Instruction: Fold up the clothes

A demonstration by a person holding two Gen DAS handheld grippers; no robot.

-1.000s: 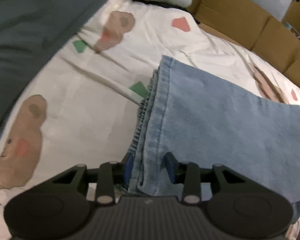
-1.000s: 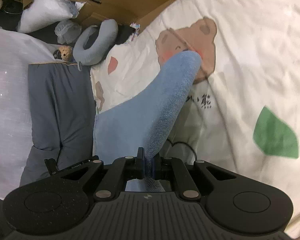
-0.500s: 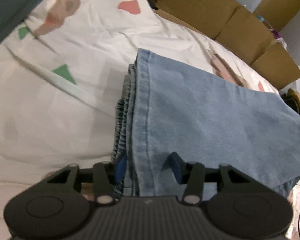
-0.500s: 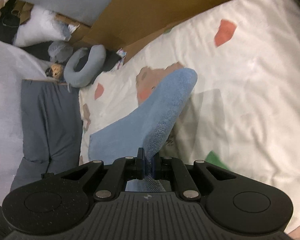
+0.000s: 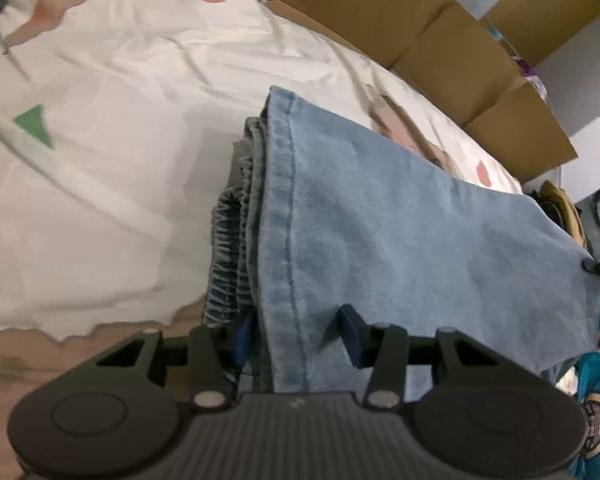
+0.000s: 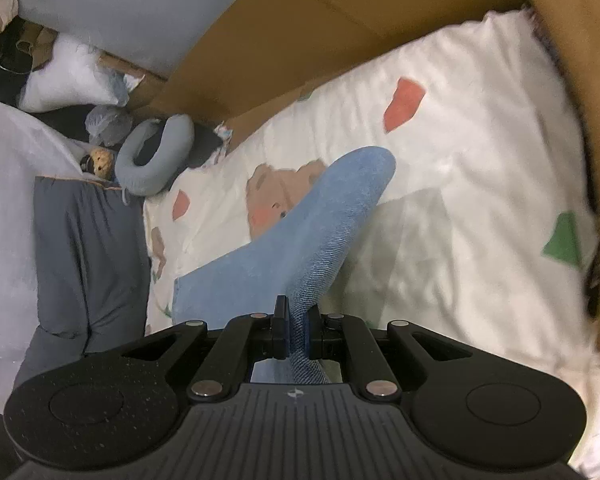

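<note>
Right jaws: pressed together on a narrow fold of the blue jeans (image 6: 300, 236); the denim fills the slot between both pads.
Right gripper (image 6: 298, 330): body at 6 o'clock in its own view, aimed forward and downward over the bed.
Left jaws: closing, part-way apart, with the stacked hem of the jeans (image 5: 400, 236) between them; the left pad sits against the bunched layers, the right pad shows a small gap from the cloth, so no firm pinch is visible.
Left gripper (image 5: 296, 332): body at 6 o'clock in its view, tilted steeply down toward the bedding.
Jeans, right view: the raised fold runs from the pads toward 1 o'clock and ends in a rounded bulge; a flat panel spreads from the jaws toward 9 o'clock and lies on the sheet.
Jeans, left view: the stitched hem edge runs from the jaws toward 12 o'clock; the long axis stretches toward 3 o'clock, where the far corner is held up off the bed.
Layers: gathered darker denim folds sit at the hem's 9 o'clock side.
Bed sheet (image 5: 112, 168): white with bear, red and green prints, under the jeans.
Cardboard boxes (image 5: 452, 52): along the bed's far edge, 1 o'clock.
Neck pillow (image 6: 156, 156): grey, at 10 o'clock in the right view, well apart from the jeans.
Grey cloth (image 6: 84, 264): at 9 o'clock, beside the sheet.
</note>
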